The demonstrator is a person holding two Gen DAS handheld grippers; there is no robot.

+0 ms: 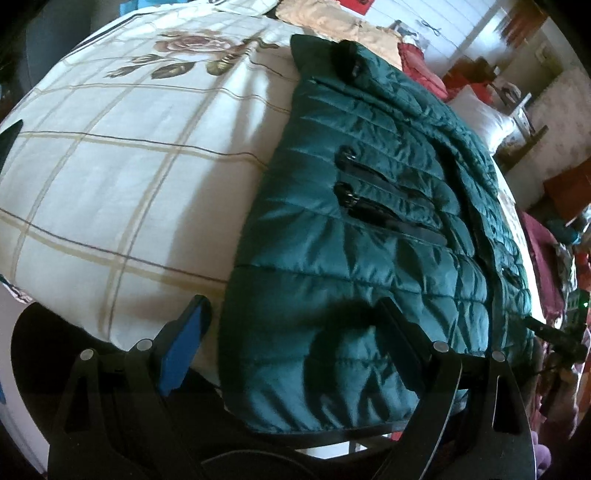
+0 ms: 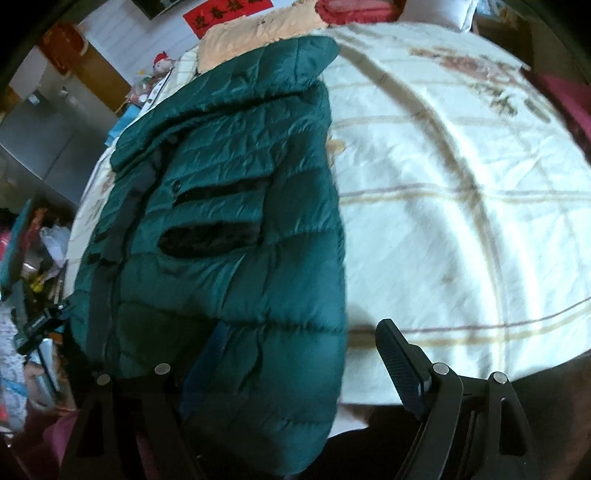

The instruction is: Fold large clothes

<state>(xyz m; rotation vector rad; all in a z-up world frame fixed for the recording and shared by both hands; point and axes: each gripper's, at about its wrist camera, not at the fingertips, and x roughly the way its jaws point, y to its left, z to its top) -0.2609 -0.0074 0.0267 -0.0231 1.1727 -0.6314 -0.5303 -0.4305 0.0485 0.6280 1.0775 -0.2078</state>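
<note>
A dark green quilted jacket [image 1: 369, 236] lies lengthwise on the bed, its collar at the far end and its hem toward me. Two black zip pockets show on its front. My left gripper [image 1: 291, 301] is open over the hem's left corner: the blue-padded finger [image 1: 184, 343] stands over the sheet and the other finger [image 1: 400, 339] over the jacket. In the right wrist view the jacket [image 2: 236, 206] fills the left half. My right gripper [image 2: 303, 325] is open astride its right edge, one finger [image 2: 400, 365] over the sheet. The pads press on nothing.
The bed has a cream sheet [image 1: 122, 177] with check lines and a rose print. A peach blanket [image 2: 258, 33], a red cushion [image 2: 351, 9] and a white pillow [image 1: 487, 118] lie at its far end. Cluttered furniture and bags [image 2: 33, 258] crowd the floor beside the bed.
</note>
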